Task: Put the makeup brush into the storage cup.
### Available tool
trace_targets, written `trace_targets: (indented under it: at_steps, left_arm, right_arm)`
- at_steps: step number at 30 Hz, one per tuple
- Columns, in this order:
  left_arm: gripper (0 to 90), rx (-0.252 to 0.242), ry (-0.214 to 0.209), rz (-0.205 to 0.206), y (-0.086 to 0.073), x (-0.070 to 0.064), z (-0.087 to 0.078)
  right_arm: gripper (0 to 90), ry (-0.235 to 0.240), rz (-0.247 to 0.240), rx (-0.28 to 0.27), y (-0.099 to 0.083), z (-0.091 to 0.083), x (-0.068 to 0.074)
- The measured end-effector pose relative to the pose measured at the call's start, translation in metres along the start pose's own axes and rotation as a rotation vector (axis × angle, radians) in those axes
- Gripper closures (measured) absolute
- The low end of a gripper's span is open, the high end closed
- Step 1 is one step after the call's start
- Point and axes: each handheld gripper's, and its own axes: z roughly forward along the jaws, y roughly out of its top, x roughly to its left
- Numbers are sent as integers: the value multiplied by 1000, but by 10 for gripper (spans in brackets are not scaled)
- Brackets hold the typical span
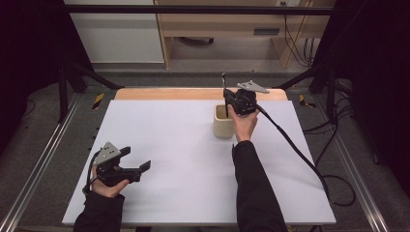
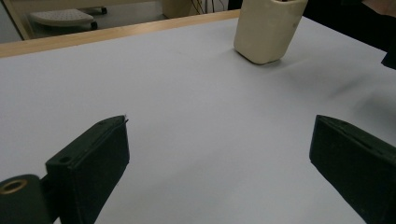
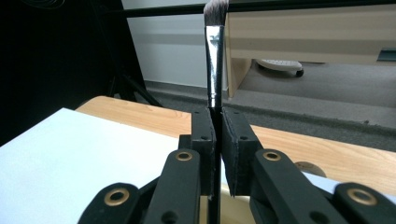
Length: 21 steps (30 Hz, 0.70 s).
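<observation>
A cream holder cup [image 1: 223, 121] stands on the white table [image 1: 183, 159] toward the back right; in the left gripper view the cup [image 2: 267, 29] is at the top. My right gripper [image 1: 227, 99] hovers over the cup, shut on a thin brush [image 1: 224, 87] that stands upright. In the right gripper view the brush [image 3: 215, 60] rises from between the closed jaws, silver ferrule and dark bristles on top; its lower end is hidden. My left gripper [image 1: 136, 159] rests low at the front left, open, jaws wide apart [image 2: 219, 154] with nothing between them.
The table's wooden back edge [image 1: 164, 93] lies behind the cup. A black cable [image 1: 300, 154] trails from the right gripper across the right side of the table. Metal rails [image 1: 43, 159] and dark frame legs flank the table. Wooden furniture [image 1: 232, 24] stands beyond.
</observation>
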Motion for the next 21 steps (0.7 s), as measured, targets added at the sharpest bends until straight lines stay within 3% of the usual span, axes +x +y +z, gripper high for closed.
trace_targets:
  at_steps: [21]
  left_arm:
    - [45,7,2,7,0,0,1]
  right_arm:
    - [843,-1,-7,64,-30,2,-3]
